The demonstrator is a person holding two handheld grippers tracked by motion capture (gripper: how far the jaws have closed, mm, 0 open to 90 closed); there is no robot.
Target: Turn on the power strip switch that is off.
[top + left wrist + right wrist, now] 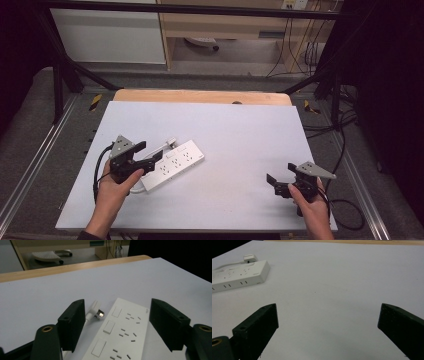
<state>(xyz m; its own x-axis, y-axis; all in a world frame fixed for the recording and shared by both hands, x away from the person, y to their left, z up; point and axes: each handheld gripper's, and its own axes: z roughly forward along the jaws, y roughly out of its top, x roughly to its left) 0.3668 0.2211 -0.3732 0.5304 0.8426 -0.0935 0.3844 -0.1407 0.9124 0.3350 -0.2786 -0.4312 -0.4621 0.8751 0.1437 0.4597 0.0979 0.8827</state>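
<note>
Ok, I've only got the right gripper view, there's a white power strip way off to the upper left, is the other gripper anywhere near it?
Observer: Yes. The left gripper sits at the near end of the power strip, jaws open either side of it.
Operator: Is it gripping?
Observer: No. In the left gripper view, gaps show between both jaws and the strip.
Operator: What's the small white thing beside the strip?
Observer: Its plug, lying flat on the table with metal prongs showing.

The right gripper [328,327] was wide open over the white table [337,277]. A white power strip [238,275] and its plug [250,258] lay far left.
</note>
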